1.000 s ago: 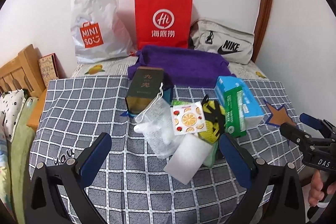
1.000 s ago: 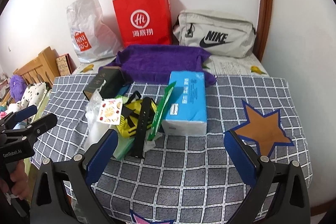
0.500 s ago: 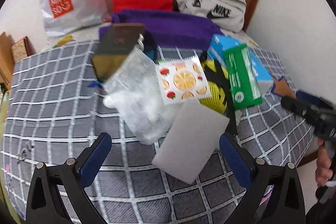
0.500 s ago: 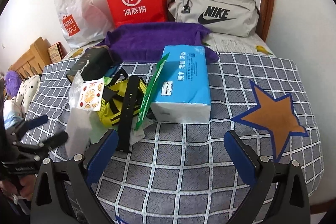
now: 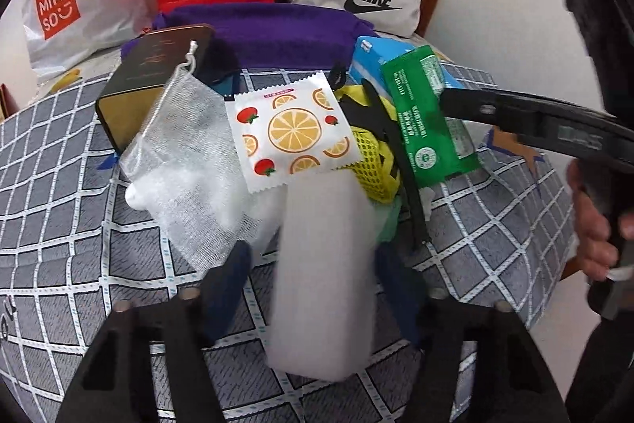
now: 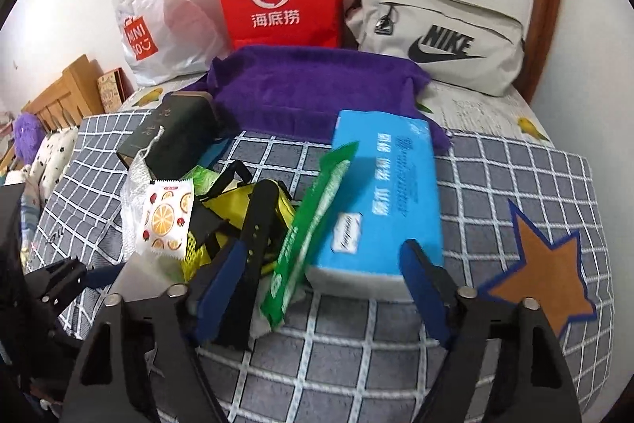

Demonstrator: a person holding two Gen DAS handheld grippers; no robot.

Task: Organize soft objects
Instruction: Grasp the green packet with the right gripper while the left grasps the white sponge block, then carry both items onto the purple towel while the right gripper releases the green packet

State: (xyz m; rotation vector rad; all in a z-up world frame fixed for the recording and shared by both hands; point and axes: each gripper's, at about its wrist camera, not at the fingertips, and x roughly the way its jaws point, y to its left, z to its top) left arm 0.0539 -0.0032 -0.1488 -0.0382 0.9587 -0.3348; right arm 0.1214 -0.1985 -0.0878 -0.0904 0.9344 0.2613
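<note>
Left claw (image 5: 313, 264) spread around white sponge (image 5: 323, 264), not pinching. Right claw (image 6: 321, 276) spread at tissue pack (image 6: 384, 193). Next: squeeze both gently.

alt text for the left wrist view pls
The left tongs straddle a white foam block at the near edge of a pile on a grey checked cloth. Behind lie a white mesh pouch, an orange-print sachet and a green packet.
</note>
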